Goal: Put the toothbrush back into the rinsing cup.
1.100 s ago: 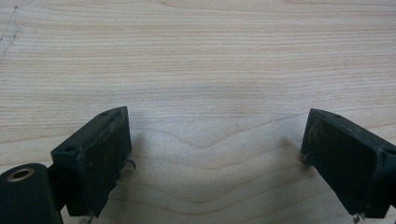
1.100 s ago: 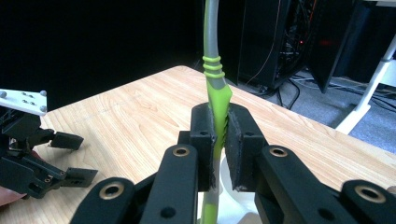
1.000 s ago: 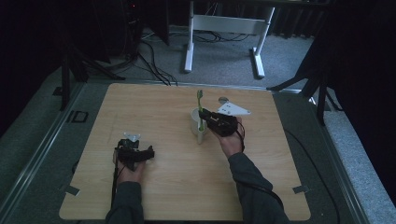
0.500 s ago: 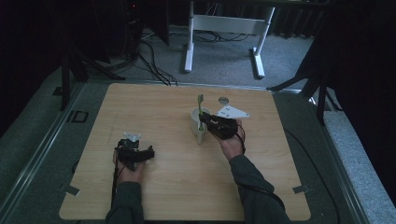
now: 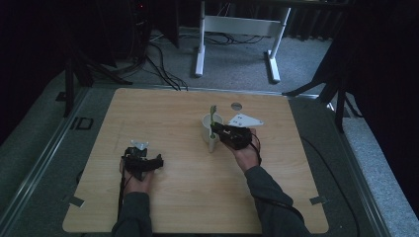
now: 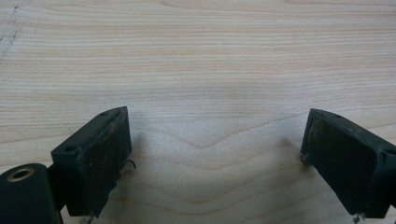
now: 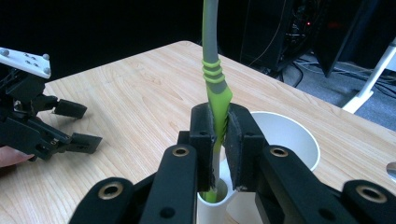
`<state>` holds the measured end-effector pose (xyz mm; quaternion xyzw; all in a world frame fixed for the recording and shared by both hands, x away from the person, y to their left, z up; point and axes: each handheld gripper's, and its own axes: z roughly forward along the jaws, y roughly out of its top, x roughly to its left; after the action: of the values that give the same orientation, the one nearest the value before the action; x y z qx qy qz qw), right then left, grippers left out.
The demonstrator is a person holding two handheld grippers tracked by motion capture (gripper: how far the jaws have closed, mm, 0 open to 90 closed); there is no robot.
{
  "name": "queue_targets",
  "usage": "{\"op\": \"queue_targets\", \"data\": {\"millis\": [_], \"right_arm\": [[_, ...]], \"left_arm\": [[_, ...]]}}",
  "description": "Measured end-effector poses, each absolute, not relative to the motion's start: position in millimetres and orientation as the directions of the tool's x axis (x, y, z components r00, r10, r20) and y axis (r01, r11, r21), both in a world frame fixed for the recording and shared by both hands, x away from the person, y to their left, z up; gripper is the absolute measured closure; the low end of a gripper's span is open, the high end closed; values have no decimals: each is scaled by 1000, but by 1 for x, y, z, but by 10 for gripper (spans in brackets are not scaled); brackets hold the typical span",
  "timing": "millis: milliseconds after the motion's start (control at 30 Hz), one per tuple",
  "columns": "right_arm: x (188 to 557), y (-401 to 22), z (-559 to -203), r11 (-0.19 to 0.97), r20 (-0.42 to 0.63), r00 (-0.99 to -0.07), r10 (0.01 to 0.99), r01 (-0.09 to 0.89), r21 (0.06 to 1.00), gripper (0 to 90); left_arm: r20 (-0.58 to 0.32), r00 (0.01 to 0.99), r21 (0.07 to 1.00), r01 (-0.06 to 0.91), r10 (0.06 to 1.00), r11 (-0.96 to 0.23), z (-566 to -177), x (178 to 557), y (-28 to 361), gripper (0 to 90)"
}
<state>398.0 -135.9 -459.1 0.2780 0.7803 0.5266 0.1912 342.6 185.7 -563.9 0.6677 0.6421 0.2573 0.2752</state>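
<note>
My right gripper [image 5: 218,131] [image 7: 222,127] is shut on a green and grey utensil handle [image 7: 213,56] that stands nearly upright at the near rim of a white cup [image 5: 206,124] [image 7: 299,140]. The handle's top [image 5: 213,111] rises above the cup; its lower end drops behind the jaws beside a small white part at the cup's near side. My left gripper [image 5: 158,162] [image 6: 215,140] [image 7: 77,123] rests low on the wooden table [image 5: 276,177] at front left. It is open, with bare wood between its fingers.
A round hole [image 5: 236,105] sits in the tabletop behind the cup. Beyond the far table edge stand a white desk frame [image 5: 237,29], cables and dark stands on grey carpet. Tape tabs mark the front corners [image 5: 74,200].
</note>
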Motion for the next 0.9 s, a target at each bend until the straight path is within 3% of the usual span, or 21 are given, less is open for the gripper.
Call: {"op": "queue_targets", "data": {"millis": [833, 900], "right_arm": [[396, -142, -466, 323, -5, -784, 620, 250, 913, 809], [396, -142, -467, 326, 1, -789, 615, 256, 910, 739]], "left_arm": [[-10, 43, 698, 716, 999, -24, -564, 343, 186, 89], [-10, 43, 698, 715, 999, -24, -564, 343, 186, 89]]}}
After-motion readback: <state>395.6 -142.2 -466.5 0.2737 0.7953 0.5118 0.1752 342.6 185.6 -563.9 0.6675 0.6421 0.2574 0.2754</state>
